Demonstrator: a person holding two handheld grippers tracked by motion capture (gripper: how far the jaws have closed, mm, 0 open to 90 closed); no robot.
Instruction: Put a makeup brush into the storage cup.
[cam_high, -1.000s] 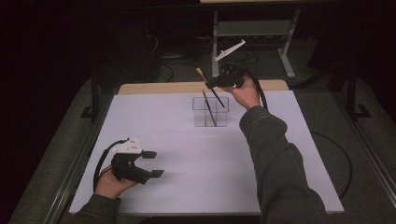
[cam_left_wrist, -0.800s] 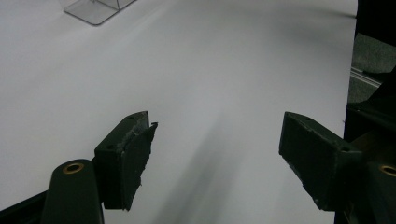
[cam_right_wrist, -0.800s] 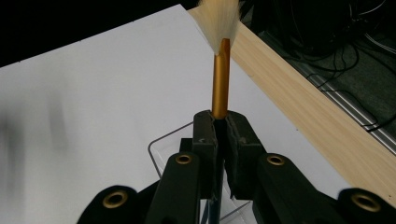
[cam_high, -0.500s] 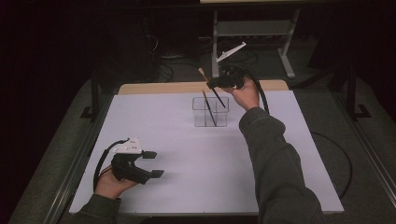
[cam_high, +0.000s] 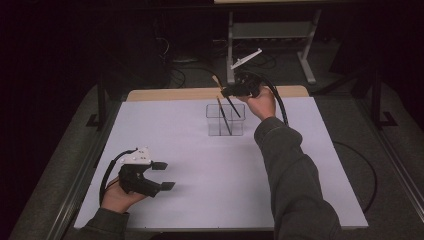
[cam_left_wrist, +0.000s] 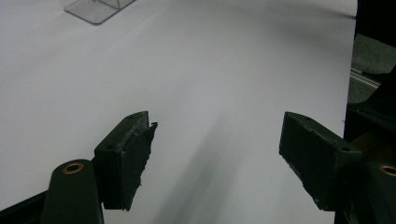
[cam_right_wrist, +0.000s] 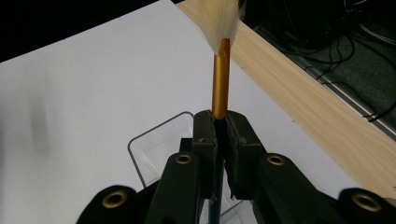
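A clear plastic container (cam_high: 237, 128) stands at the back middle of the white table (cam_high: 310, 165). One dark-handled brush (cam_high: 223, 116) leans inside it. My right gripper (cam_high: 226, 92) hovers above the container, shut on a second brush (cam_high: 233, 107) whose handle slants down into it. In the right gripper view the gripper (cam_right_wrist: 220, 122) clamps that brush just below its gold ferrule (cam_right_wrist: 220, 79), with pale bristles (cam_right_wrist: 219, 23) above and the container (cam_right_wrist: 156, 149) beneath. My left gripper (cam_high: 162, 175) rests at the front left, open and holding nothing (cam_left_wrist: 215, 158).
A wooden strip (cam_high: 175, 94) runs along the table's back edge. Behind it stand a metal frame (cam_high: 270, 30) and floor cables (cam_high: 190, 70). A corner of the container (cam_left_wrist: 93, 9) sits far ahead of the left jaws. A black cable (cam_high: 367, 175) loops off the right side.
The right gripper has sunk slightly with the brush toward the container. The left gripper has stayed where it was.
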